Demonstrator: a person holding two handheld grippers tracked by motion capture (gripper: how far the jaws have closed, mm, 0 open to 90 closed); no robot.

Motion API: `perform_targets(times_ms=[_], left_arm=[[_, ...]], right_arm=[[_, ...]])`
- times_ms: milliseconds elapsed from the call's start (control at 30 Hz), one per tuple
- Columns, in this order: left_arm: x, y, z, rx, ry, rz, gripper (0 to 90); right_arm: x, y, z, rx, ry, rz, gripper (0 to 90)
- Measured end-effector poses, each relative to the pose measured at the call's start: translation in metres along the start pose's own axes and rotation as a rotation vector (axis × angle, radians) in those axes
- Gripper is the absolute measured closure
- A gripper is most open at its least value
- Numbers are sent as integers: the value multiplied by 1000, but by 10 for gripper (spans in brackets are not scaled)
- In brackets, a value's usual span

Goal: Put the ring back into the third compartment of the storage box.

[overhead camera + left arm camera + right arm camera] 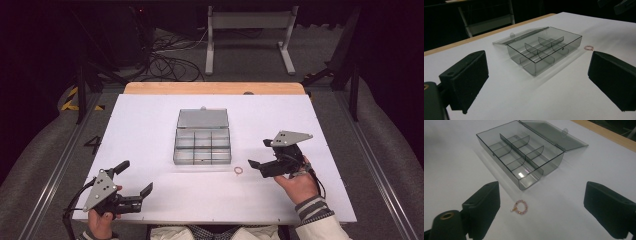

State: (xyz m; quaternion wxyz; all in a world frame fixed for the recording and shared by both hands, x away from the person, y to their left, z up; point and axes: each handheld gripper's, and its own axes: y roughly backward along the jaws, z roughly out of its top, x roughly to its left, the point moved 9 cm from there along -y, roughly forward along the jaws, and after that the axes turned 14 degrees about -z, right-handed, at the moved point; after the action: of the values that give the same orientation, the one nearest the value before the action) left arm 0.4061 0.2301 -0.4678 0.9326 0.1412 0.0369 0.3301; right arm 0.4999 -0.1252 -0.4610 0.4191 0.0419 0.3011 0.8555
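Note:
A clear grey compartment box (202,147) lies at the table's middle with its lid (202,119) folded flat behind it; its compartments look empty. A small pink bead ring (238,170) lies on the white tabletop just off the box's near right corner. My right gripper (260,153) is held to the right of the ring with its jaws spread, pointing left at it. In the right gripper view the ring (520,206) lies on the table ahead, between the two open jaws (541,207), untouched, with the box (520,155) beyond. My left gripper (134,178) stands open near the front left edge, holding nothing.
The left gripper view looks across bare white table to the box (544,51) and the ring (588,47) past it. A wooden strip (215,88) borders the table's far edge. A metal stand (247,35) and cables lie on the floor behind.

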Motion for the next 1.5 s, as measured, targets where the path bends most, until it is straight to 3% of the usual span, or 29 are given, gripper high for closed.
perform_targets(times_ms=[100, 367, 567, 1033, 1500], left_arm=[[0, 0, 0, 2, -1, 0, 35], [0, 1, 0, -1, -2, 2, 35], [1, 1, 0, 0, -2, 0, 35], [0, 1, 0, 0, -3, -1, 35], [0, 0, 0, 6, 2, -3, 36]], right_arm=[[3, -4, 1, 17, 17, -5, 202], [5, -17, 0, 57, 1, 10, 274], [9, -29, -6, 105, -15, 49, 343], [16, -48, -15, 169, 33, 60, 448], [21, -60, -25, 231, 74, 68, 481]])
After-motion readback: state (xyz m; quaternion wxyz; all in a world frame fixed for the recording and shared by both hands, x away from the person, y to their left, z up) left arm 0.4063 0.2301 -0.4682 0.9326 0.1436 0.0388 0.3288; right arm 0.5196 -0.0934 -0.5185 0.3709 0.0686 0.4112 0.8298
